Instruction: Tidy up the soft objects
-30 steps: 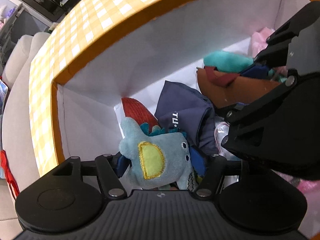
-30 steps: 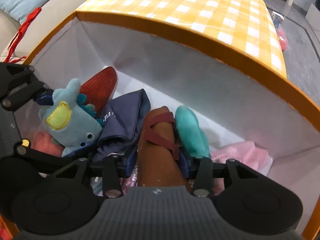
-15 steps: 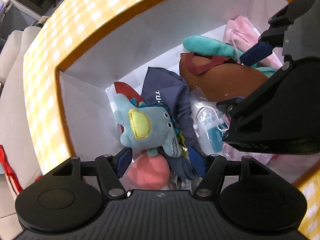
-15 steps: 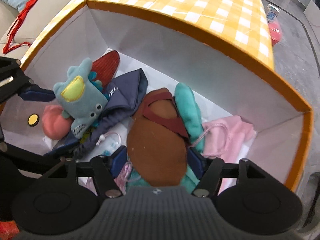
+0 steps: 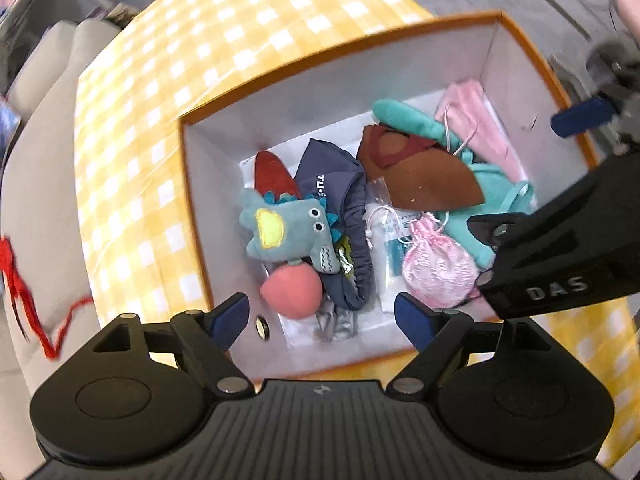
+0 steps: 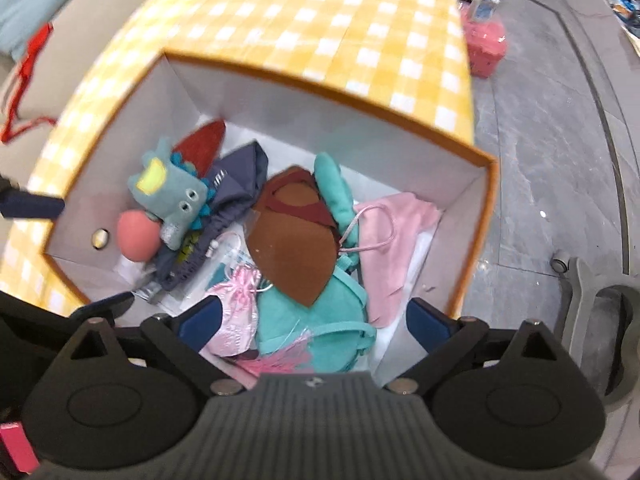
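An orange-rimmed white box (image 5: 224,152) (image 6: 476,216) on a yellow checked tablecloth holds several soft things. A blue plush monster (image 5: 288,232) (image 6: 172,196) lies at its left on a navy cloth (image 5: 340,184) (image 6: 240,180). A brown and teal plush (image 5: 424,176) (image 6: 292,240) lies in the middle. A pink ball (image 5: 292,292) (image 6: 138,236), a pink satin pouch (image 5: 436,268) (image 6: 236,304) and a pink cloth (image 5: 472,112) (image 6: 400,232) are there too. My left gripper (image 5: 322,322) and right gripper (image 6: 314,320) are both open and empty above the box.
The checked table (image 5: 132,184) (image 6: 320,28) extends behind the box. A beige sofa (image 5: 36,184) with a red cord (image 5: 24,292) is at the left. A grey floor (image 6: 560,160) with a pink container (image 6: 486,48) is at the right.
Both grippers have let go of their plush toys, opened, and risen out of the box. The blue monster and the brown and teal plush now lie inside it.
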A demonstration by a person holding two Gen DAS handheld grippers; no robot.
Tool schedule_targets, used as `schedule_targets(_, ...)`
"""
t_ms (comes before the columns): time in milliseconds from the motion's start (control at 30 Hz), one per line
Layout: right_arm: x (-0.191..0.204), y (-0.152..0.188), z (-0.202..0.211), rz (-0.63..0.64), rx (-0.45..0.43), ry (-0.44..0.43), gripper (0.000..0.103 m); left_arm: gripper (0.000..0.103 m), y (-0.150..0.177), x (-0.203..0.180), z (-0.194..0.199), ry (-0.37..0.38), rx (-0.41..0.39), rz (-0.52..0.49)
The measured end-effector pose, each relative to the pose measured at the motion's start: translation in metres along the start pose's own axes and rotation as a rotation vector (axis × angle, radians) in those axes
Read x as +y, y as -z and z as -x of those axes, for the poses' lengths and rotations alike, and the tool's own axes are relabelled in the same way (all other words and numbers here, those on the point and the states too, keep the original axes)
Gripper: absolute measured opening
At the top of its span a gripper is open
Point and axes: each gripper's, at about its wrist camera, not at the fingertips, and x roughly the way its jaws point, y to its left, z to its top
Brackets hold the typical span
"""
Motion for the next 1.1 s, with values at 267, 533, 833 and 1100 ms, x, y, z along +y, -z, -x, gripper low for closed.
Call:
schedule_targets(267, -0.006, 0.042, 0.051, -0.075, -0.228, 0.005, 0.100, 0.097, 0.026, 0.010, 0.033, 0.008, -0.082, 0.236)
schedule_targets(533, -0.011, 0.078, 0.060, -0.162, -0.376, 0.020, 0.100, 0.097, 0.046, 0.004, 0.053, 0.017, -0.230, 0.440)
schedule_targets(833, -0.014, 0.097, 0.054, -0.184, -0.546, 0.081, 0.100, 0.097, 0.057, -0.016, 0.055, -0.074, -0.366, 0.440)
schedule_targets(1100, -0.008, 0.099, 0.042, -0.159, -0.570, 0.112, 0.100, 0.097, 0.064, -0.020, 0.035, -0.090, -0.402, 0.507)
